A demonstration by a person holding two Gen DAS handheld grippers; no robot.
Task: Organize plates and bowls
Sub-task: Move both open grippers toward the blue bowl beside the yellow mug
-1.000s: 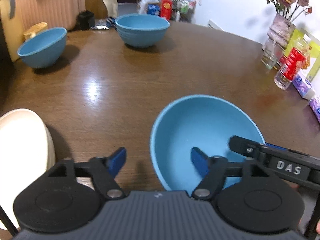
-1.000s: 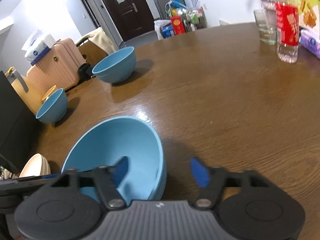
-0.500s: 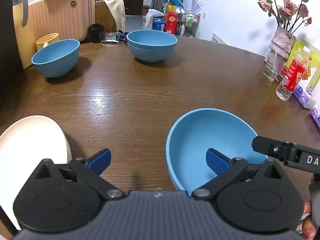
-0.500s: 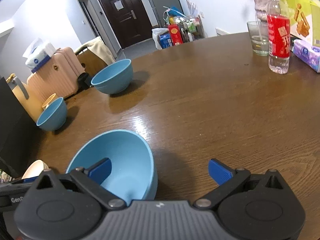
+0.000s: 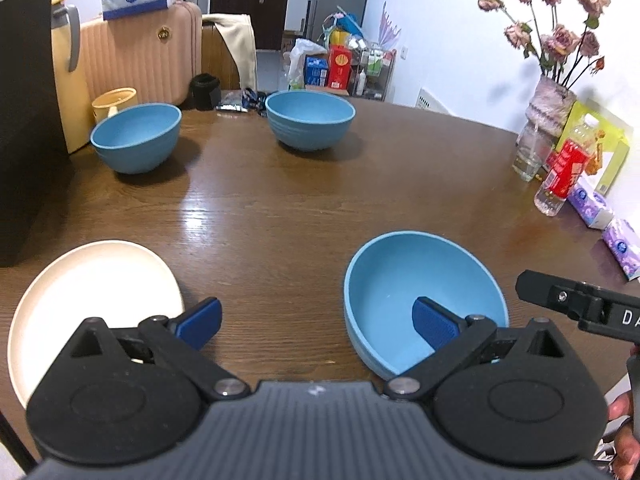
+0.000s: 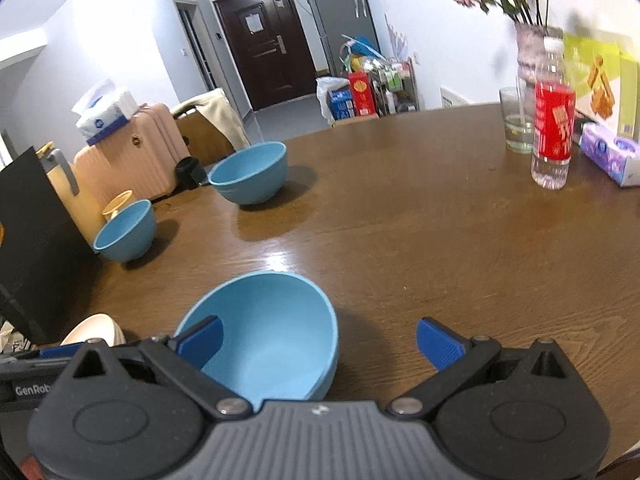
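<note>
A light blue bowl (image 5: 420, 292) sits on the brown table near me; it also shows in the right wrist view (image 6: 272, 324). A cream plate (image 5: 92, 296) lies to its left, and its edge shows in the right wrist view (image 6: 96, 330). Two more blue bowls stand farther back, one at the left (image 5: 136, 140) (image 6: 126, 230) and one in the middle (image 5: 310, 120) (image 6: 250, 172). My left gripper (image 5: 316, 320) is open and empty, its right finger over the near bowl. My right gripper (image 6: 320, 340) is open and empty, its left finger over the same bowl.
A water bottle (image 6: 552, 120), a glass (image 6: 518, 126), a flower vase (image 5: 550, 108) and tissue packs (image 5: 592, 208) stand along the table's right side. A black box (image 5: 28, 120) and a yellow jug (image 5: 72, 80) stand at the left. A pink suitcase (image 5: 140, 56) is behind the table.
Both grippers have opened wide and drawn back and up from the near bowl, which now rests on the table. The right gripper let go of its rim.
</note>
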